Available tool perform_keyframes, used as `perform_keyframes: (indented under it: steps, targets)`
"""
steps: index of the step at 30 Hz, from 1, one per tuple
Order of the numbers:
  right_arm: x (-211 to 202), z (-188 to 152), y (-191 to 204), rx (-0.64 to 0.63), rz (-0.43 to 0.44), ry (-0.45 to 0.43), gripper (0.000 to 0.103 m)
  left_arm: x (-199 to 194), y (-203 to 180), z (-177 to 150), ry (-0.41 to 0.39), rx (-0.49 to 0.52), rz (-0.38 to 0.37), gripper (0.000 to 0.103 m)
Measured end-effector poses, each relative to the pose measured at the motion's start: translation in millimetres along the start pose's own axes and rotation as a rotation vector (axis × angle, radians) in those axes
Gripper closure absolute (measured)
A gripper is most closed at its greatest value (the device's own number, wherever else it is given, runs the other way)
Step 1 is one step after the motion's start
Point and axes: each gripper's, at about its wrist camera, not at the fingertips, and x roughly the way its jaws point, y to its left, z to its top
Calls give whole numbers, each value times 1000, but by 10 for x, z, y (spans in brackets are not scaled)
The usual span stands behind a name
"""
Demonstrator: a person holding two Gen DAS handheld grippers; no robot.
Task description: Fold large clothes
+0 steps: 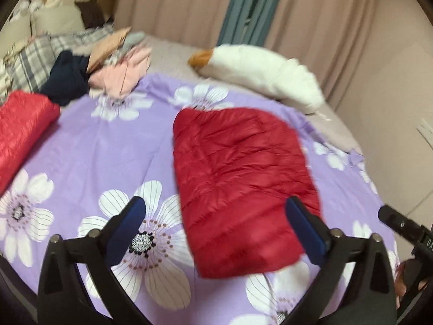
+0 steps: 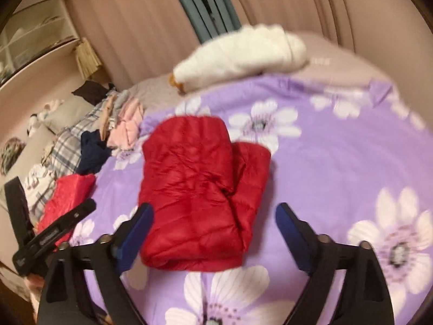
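Observation:
A dark red puffer jacket [image 1: 240, 187] lies folded into a compact block on the purple flowered bedspread [image 1: 113, 146]; it also shows in the right wrist view [image 2: 194, 195], with a second layer sticking out on its right side. My left gripper [image 1: 216, 211] is open and empty, above the jacket's near left edge. My right gripper [image 2: 213, 218] is open and empty, hovering over the jacket's near end. The left gripper's body [image 2: 51, 235] shows at the left of the right wrist view.
A brighter red folded garment [image 1: 21, 132] lies at the bed's left. A heap of navy, pink and plaid clothes [image 1: 89, 65] sits behind it. A white goose plush [image 1: 259, 73] lies at the far side by the curtains [image 1: 184, 5].

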Motion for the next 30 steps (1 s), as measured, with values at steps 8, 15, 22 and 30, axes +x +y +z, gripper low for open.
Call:
perform_keyframes:
  steps: [8,15,22,30]
  targets:
    - [-582,-101,402,-105,-61,-111,4,-847,-16,-68,-107,-67,-73,0]
    - [-985,-160,655,-190,-88,-190,4,-1417,-98,-59,-224,-47,-75,0]
    - [-1150,-187,646,-164,-80,-226,3,-1642,-204,-104,-262,10,-54,0]
    - [-1201,-181,543,-123,-75,-229,3,-1711,-209,-94,-297,-5,-64,0]
